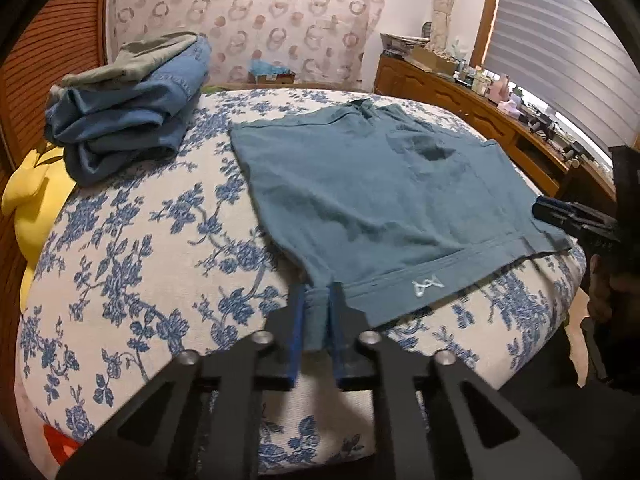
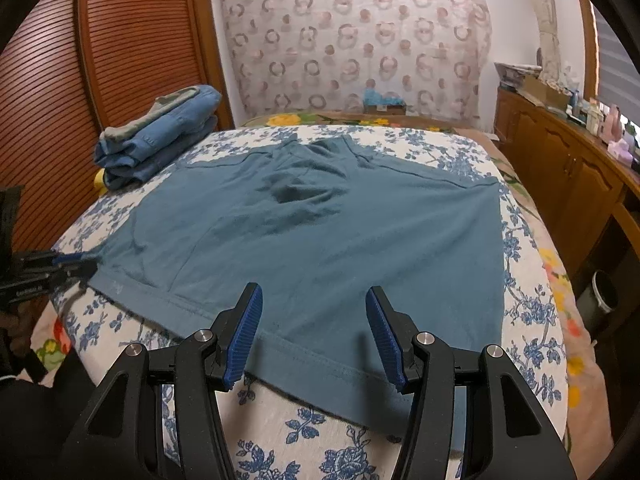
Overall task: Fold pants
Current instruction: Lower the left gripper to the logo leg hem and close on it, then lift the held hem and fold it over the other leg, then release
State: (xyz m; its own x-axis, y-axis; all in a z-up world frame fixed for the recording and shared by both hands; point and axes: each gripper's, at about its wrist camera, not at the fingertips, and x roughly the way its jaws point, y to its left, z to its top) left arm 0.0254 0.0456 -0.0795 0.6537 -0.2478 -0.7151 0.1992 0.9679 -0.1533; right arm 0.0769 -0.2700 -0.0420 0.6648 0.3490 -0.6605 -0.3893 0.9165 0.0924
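- The teal shorts (image 2: 320,240) lie spread flat on the bed (image 1: 140,240), over its blue-and-white floral cover; no fold shows in them yet, so I judge the task to be at its very start, with every fold left to do
- The left gripper (image 1: 316,312) is clenched on the near hem corner of one leg; a tuck of teal cloth is pinched between its blue pads, which looks like the opening grasp of the first fold
- The right gripper (image 2: 314,336) is released, its jaws standing apart over the hem of the other leg; the cloth lies under and between the pads (image 2: 244,336) but they do not press on it, so this side is not yet taken up
- In the left wrist view the right gripper shows at the far right edge, just beside the other hem corner; the hand behind it is too dark to read
- The shorts look soft and matte, a knit with a stitched hem band and a small pale logo (image 1: 428,284) near the hem; a shallow rumple with a dark shadow sits at the middle, and the waistband end lies farthest from the grippers
- A stack of folded jeans (image 1: 128,120) rests well apart from the shorts, near the far left side of the bed; likely garments already finished
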